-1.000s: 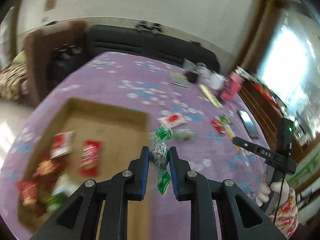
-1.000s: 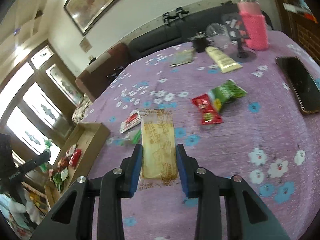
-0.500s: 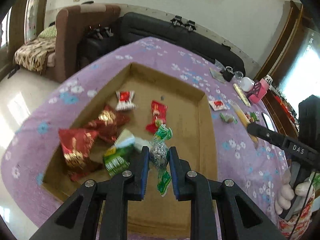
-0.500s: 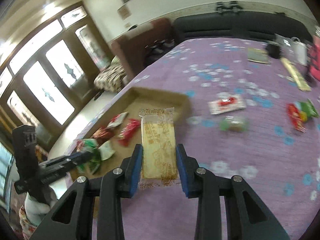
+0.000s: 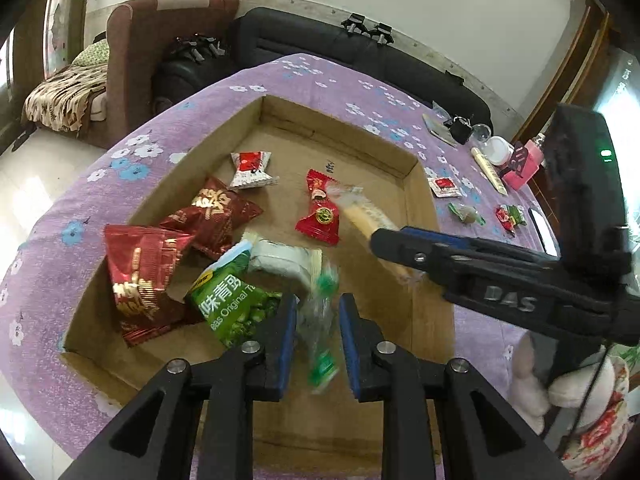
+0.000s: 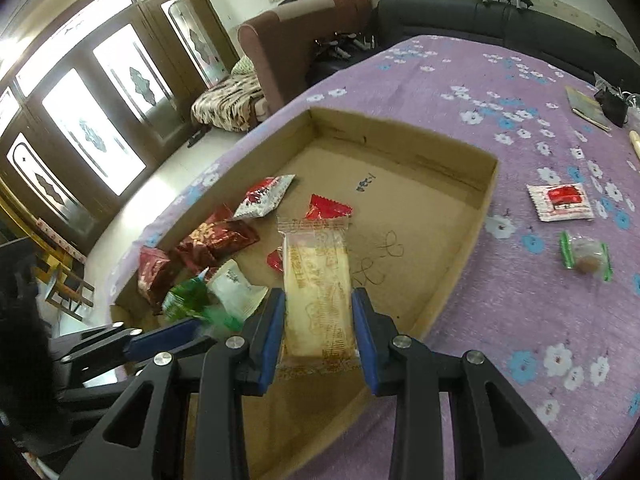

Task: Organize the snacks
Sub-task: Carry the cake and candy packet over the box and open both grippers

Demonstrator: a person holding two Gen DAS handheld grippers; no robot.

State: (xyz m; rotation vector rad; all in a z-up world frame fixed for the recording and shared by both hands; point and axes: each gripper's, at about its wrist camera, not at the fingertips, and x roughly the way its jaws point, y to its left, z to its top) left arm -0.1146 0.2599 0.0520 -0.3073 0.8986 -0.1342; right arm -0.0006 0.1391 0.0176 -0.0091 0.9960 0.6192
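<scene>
A shallow cardboard box on the purple flowered table holds several snack packets. My left gripper hovers over the box's near part. Its jaws stand apart, and a blurred green-ended clear candy hangs between them without being squeezed. My right gripper is shut on a long yellow cake bar in clear wrap, held above the box. It also shows in the left wrist view, with the bar sticking out over the box.
On the table right of the box lie a white-red sachet, a green-ended candy and red-green packets. Farther back are a pink bottle, a phone and a black sofa.
Both grippers moved in over the box. The left jaws have widened and the green candy is now blurred and loose between them. The right gripper keeps its hold on the bar.
</scene>
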